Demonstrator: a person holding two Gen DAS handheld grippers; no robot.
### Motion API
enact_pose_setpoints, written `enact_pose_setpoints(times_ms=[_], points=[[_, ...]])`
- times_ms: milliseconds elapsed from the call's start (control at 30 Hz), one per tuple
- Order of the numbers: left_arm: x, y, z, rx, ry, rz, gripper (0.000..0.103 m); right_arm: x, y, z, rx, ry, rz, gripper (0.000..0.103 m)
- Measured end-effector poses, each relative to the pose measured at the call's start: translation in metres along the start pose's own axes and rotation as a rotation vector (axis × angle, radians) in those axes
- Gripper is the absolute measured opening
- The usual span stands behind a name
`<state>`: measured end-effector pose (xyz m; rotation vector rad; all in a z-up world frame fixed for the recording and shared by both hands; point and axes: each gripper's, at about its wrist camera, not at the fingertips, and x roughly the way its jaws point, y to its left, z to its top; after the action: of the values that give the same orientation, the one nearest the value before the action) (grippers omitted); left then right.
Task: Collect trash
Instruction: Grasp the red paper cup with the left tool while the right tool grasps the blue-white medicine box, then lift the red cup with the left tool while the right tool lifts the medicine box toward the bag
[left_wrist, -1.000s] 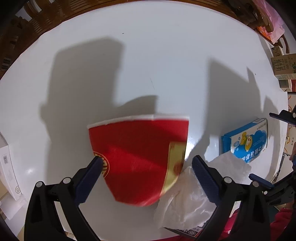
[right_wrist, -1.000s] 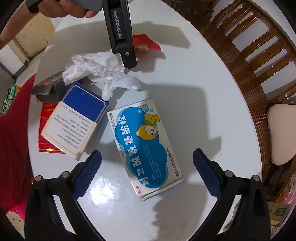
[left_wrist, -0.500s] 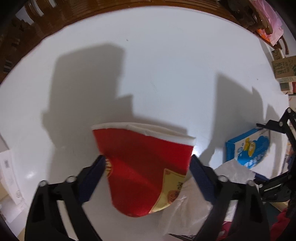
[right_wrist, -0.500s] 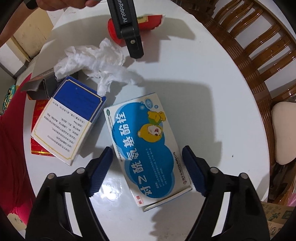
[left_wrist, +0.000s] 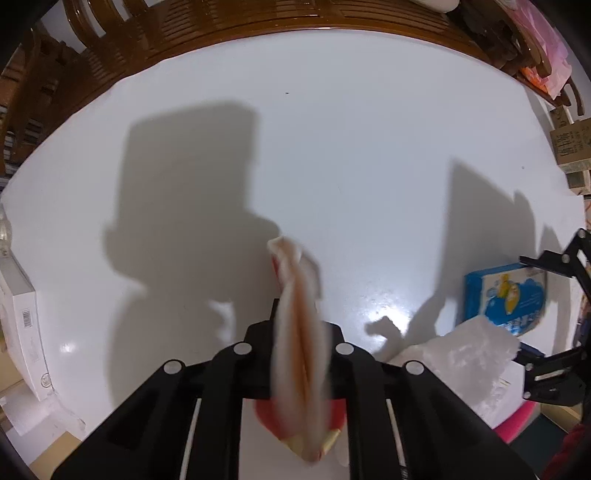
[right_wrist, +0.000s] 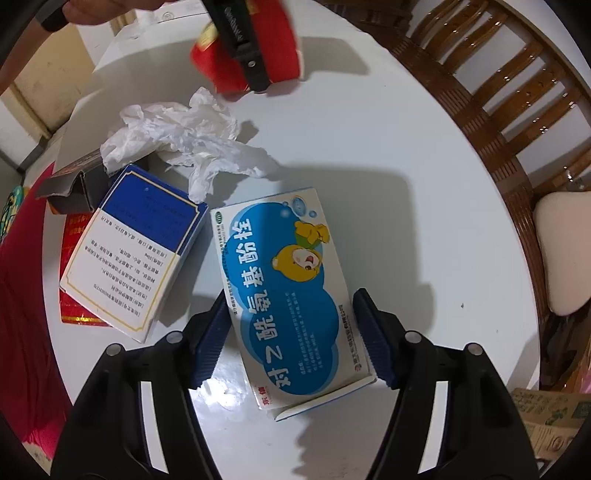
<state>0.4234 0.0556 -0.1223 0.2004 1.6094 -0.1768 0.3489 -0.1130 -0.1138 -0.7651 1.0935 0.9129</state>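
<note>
My left gripper (left_wrist: 299, 339) is shut on a red paper cup (left_wrist: 299, 369), squashed flat and lifted off the white table (left_wrist: 332, 147); the cup also shows in the right wrist view (right_wrist: 273, 48). My right gripper (right_wrist: 288, 339) is open, its blue fingers (right_wrist: 207, 343) on either side of a blue and white medicine box with a bear (right_wrist: 288, 295), close to its edges. A crumpled white tissue (right_wrist: 184, 136) lies beyond it.
A blue and white leaflet box (right_wrist: 136, 251) lies left of the bear box, on a red packet (right_wrist: 74, 295). A dark open carton (right_wrist: 70, 188) sits at the table's left edge. Wooden chairs (right_wrist: 498, 110) ring the table. A white box (left_wrist: 22, 332) stands at the left.
My left gripper closed on the red cup, flattened it and lifted it. My right gripper moved forward over the bear box and its fingers narrowed around it.
</note>
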Motion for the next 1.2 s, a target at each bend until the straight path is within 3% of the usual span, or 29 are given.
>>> enact_pose_setpoints(times_ms=[167,500,967,1200], points=[[0.004,-0.005,-0.019,-0.021,-0.034,-0.008,0.008,-0.007,0.002,-0.011,0.038,-0.023,-0.064,0.063],[0.005,-0.013,-0.030,-0.024,-0.024,-0.014,0.006,-0.032,-0.005,-0.036,0.195,-0.096,-0.181,0.062],[-0.034,0.018,-0.029,-0.059,-0.097,-0.023,0.006,-0.054,0.004,-0.044,0.387,-0.180,-0.331,0.058],[-0.049,0.015,-0.054,-0.056,-0.133,-0.021,0.006,-0.077,0.018,-0.048,0.430,-0.217,-0.393,0.058]])
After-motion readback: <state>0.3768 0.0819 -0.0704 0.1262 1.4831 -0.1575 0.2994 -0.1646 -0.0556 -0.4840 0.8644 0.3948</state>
